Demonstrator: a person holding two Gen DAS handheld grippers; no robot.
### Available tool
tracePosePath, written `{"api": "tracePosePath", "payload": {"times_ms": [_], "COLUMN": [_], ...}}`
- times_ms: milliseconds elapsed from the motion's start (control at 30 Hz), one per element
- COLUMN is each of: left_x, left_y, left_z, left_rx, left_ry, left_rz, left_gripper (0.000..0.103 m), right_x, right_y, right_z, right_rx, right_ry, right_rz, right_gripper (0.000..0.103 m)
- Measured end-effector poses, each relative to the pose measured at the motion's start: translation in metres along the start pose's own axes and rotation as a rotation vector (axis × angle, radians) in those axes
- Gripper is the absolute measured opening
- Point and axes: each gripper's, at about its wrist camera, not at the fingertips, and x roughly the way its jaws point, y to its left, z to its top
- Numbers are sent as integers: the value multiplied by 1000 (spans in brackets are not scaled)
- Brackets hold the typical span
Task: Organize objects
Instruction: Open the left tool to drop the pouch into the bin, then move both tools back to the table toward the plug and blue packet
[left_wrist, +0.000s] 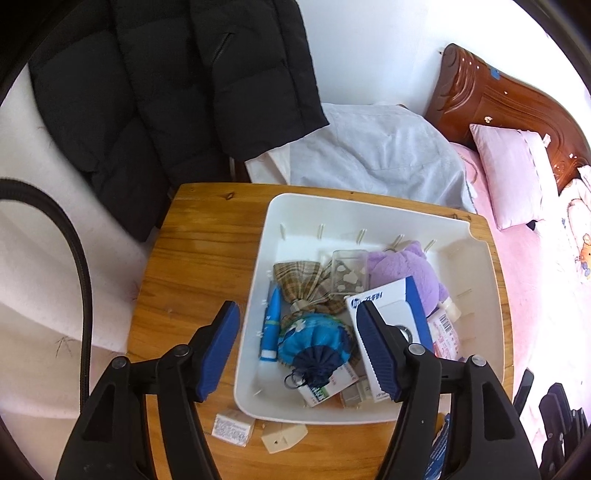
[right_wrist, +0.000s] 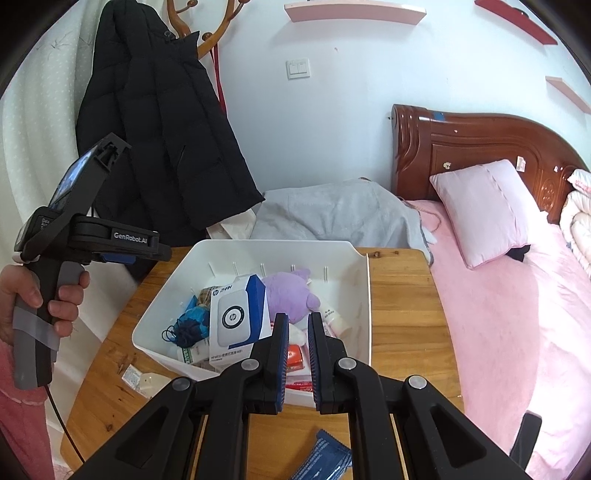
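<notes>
On the wooden table (left_wrist: 192, 243) we see a white plastic bin (left_wrist: 295, 214) with smooth rounded walls, set toward the table's far right corner and holding the things being sorted. From the left wrist view we make out what the other view mostly hides: a slim blue tube (left_wrist: 272, 321) lying along the bin's left wall, a checked fabric bow (left_wrist: 306, 280), a clear ribbed-looking case with cloud shapes (left_wrist: 349, 271) and a blue cloth pouch (left_wrist: 314, 339) gathered into a dark puckered top. A fluffy purple plush toy (left_wrist: 410, 266) lies by the bin's right wall, and a glossy white and blue box (left_wrist: 391, 314) leans over the heap. Near the table's front edge, just outside the bin, lie a small printed packet (left_wrist: 232, 424) and a beige tag (left_wrist: 284, 437). The left gripper (left_wrist: 295, 332) hangs above the bin with its ridged blue pads wide apart, holding nothing. The right wrist view alone shows the person's hand (right_wrist: 40, 306) on the left tool's handle, a crinkled blue wrapper (right_wrist: 325, 458) at the table's near edge, and a red packet (right_wrist: 295, 360) in the bin's near right corner. The right gripper (right_wrist: 297, 332) stands over that corner, its pads drawn close with a narrow gap and nothing between them. A black quilted jacket (right_wrist: 159, 129) hangs behind the table.
</notes>
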Motion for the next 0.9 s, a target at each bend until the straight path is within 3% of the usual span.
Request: {"api": "tracePosePath", "payload": {"times_ms": [233, 333, 400, 467, 667, 900], "left_x": [-10, -14, -17, -19, -20, -17], "left_y": [10, 14, 17, 21, 28, 32], "left_z": [-17, -26, -33, -40, -60, -82], "left_rx": [-57, -87, -110, -137, -203, -266], "left_ry": [20, 29, 34, 44, 75, 107], "left_rz": [44, 54, 58, 68, 88, 78], "left_gripper": [72, 74, 76, 76, 77, 77], "right_x": [-3, -5, -7, -9, -10, -4], "right_y": [-10, -14, -16, -18, -18, -21], "right_z": [-6, -10, -13, -16, -25, -38], "right_rx": [57, 71, 78, 81, 66, 70], "right_ry": [35, 44, 53, 59, 87, 127], "right_rz": [8, 7, 4, 10, 5, -37], "right_gripper": [32, 45, 60, 67, 79, 80]}}
